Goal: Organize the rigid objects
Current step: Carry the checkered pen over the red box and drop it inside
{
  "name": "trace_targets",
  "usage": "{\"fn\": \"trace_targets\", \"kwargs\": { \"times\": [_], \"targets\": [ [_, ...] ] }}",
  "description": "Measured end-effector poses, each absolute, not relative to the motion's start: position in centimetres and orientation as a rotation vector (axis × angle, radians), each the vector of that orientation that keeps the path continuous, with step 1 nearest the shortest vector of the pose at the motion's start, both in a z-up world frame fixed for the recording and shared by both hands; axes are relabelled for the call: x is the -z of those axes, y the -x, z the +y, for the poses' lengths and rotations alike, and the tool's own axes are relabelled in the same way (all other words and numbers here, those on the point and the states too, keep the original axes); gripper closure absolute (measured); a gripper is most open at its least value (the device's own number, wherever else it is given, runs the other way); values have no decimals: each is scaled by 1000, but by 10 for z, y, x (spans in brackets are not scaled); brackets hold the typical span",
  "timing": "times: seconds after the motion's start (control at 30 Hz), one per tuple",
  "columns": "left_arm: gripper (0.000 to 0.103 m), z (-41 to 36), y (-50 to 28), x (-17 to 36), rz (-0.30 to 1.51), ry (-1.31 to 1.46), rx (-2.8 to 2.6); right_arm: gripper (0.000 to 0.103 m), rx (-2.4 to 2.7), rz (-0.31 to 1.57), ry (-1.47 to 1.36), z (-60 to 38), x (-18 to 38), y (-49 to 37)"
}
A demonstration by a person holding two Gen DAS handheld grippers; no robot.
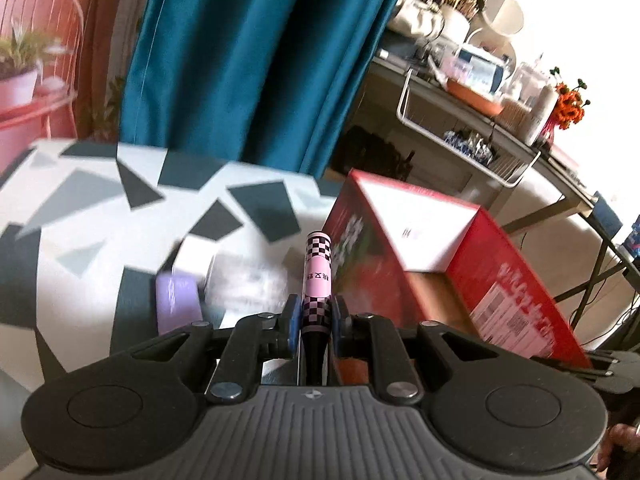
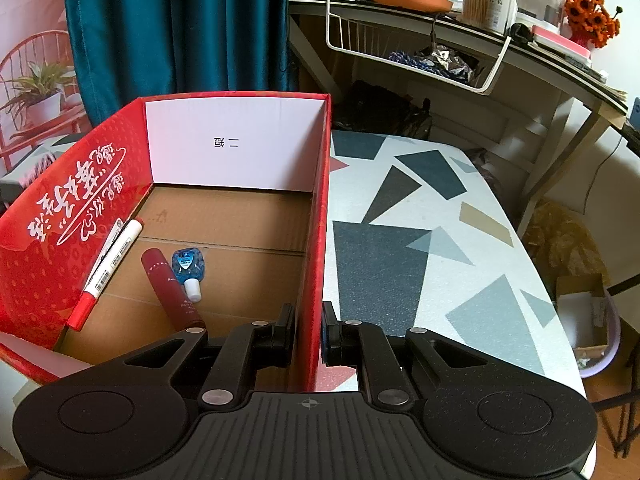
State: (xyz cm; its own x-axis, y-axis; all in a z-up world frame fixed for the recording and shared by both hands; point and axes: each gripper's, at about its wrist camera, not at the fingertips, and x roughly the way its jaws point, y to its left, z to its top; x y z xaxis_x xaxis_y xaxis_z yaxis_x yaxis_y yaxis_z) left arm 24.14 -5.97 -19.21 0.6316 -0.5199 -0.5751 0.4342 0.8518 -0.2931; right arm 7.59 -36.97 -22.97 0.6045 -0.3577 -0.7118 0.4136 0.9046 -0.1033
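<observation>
Box (image 2: 236, 208) sits on table (image 2: 420, 240), left part. In box, L to R: marker (image 2: 114, 258) along left wall, tube (image 2: 170, 290), small bottle (image 2: 188, 266) touching it. Desk (image 2: 520, 52) behind table, w/ basket (image 2: 408, 60) hung under.

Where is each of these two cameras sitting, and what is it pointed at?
Left wrist: sits on the left gripper, looking along its fingers, which clamp a pink checkered tube, toward the red box; a bit of hand shows bottom right.
Right wrist: sits on the right gripper, pinching the red box's wall, looking into the box at a marker, dark red tube and small blue bottle.
Shared: the box, patterned table, teal curtain.
</observation>
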Motion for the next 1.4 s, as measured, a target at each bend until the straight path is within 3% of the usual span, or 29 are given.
{"fn": "trace_targets", "kwargs": {
  "times": [0.37, 0.93, 1.4],
  "targets": [
    [86, -113, -215, 155, 634, 85, 729, 91, 446, 809, -74, -369, 229, -77],
    [86, -173, -199, 208, 766, -129, 920, 91, 430, 814, -77, -370, 229, -77],
    [83, -186, -202, 192, 740, -276, 840, 91, 427, 813, -127, -375, 233, -76]
  ]
}}
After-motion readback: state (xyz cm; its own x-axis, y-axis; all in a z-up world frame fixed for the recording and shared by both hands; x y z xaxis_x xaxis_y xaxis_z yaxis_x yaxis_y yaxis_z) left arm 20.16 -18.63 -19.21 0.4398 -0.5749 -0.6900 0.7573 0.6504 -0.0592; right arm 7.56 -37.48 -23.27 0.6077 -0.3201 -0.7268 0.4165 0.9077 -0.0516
